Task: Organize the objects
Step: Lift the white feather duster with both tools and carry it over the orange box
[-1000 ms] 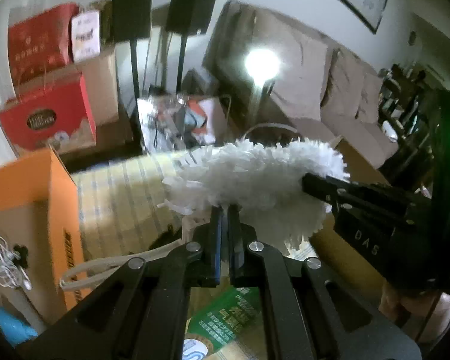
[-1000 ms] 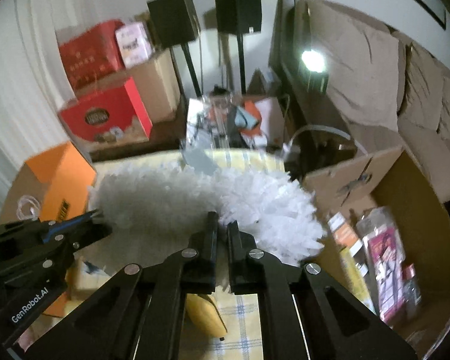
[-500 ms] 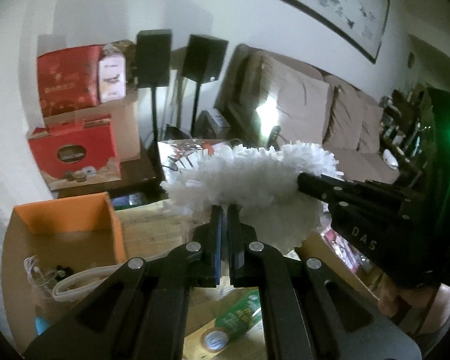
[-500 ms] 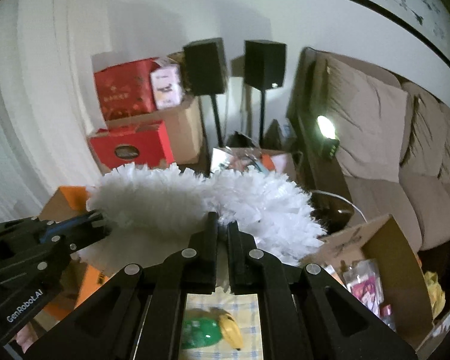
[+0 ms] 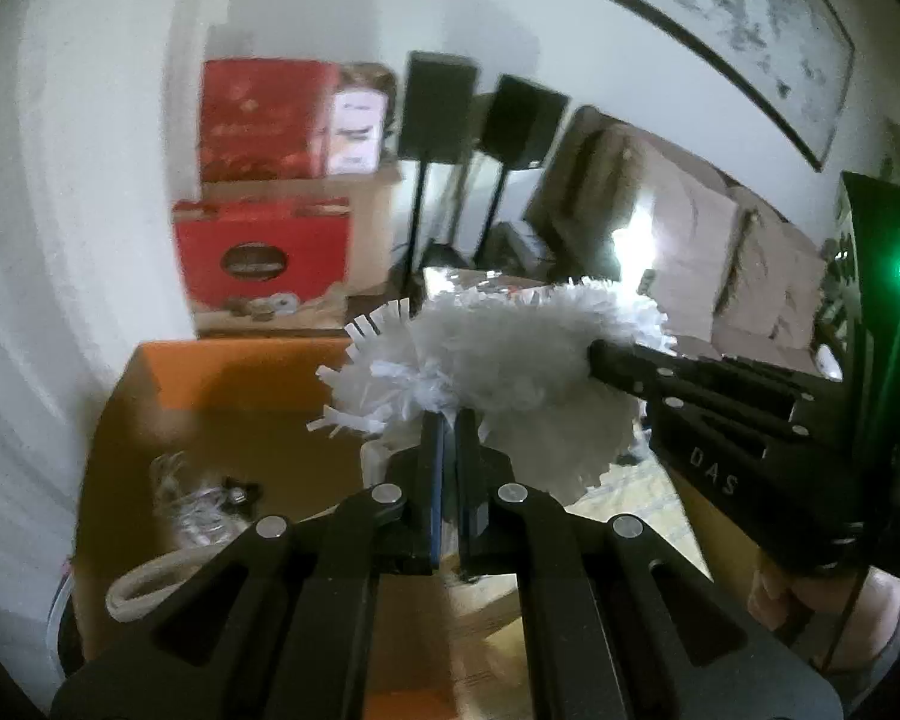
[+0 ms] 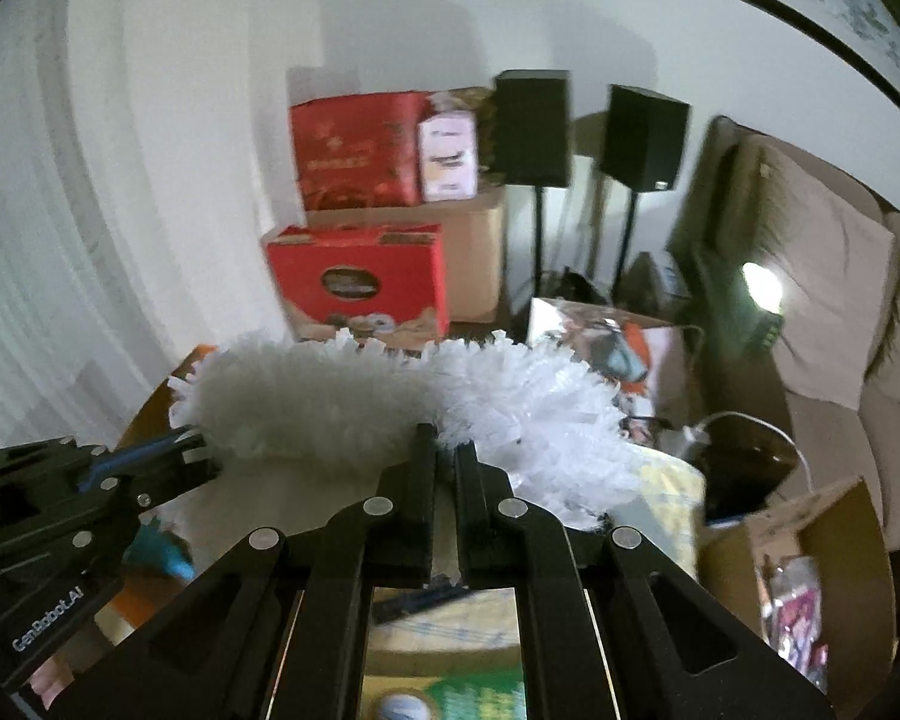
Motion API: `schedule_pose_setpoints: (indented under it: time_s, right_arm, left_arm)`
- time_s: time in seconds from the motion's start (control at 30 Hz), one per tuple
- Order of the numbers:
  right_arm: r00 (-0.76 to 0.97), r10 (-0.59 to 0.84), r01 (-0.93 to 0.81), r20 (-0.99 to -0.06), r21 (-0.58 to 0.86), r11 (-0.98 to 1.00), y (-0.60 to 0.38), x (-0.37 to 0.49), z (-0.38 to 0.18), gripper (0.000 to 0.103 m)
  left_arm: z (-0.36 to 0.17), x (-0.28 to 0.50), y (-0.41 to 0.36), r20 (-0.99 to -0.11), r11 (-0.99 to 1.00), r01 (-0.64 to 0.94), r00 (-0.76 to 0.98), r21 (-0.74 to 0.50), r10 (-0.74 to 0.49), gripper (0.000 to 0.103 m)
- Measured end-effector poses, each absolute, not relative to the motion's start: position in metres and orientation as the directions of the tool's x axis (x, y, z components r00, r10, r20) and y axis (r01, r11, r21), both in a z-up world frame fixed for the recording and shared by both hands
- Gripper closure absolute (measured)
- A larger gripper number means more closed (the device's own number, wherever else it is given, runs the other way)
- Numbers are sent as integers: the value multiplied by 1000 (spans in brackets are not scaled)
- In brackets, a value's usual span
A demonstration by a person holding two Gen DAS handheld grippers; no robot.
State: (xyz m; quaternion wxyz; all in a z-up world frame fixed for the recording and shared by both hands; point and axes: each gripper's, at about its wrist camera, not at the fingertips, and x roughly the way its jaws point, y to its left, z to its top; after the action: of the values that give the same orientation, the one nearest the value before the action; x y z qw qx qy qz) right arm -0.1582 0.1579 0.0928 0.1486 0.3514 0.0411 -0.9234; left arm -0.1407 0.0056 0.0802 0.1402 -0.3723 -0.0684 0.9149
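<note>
Clearly the biggest risk is the duster [image 5: 510,360] slipping: it is soft, hangs in the air between both tools above the orange box [image 5: 222,396], and each grips only a pinch of fluff. The left gripper [image 5: 448,426] is clamped on one end, the right gripper [image 6: 447,450] on the other. Pulling apart could tear fibres. Lesser: loose strands snagging on the cardboard box [image 6: 834,546] rim.
</note>
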Motion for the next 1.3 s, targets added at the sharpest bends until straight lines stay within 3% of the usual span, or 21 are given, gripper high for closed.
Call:
schedule_pose_setpoints:
  time_s: [0.43, 0.83, 1.3]
  right_arm:
    - [-656, -327, 443, -680, 4, -897, 72, -186, 61, 99]
    - [-585, -399, 483, -706, 92, -871, 48, -212, 30, 99]
    - [-565, -365, 483, -740, 62, -874, 30, -224, -4, 99]
  left_arm:
    - [41, -142, -65, -686, -959, -60, -687, -276, 241, 100]
    - [16, -157, -88, -725, -959, -4, -654, -283, 216, 100]
    - [-19, -172, -96, -767, -959, 24, -606, -282, 210, 100]
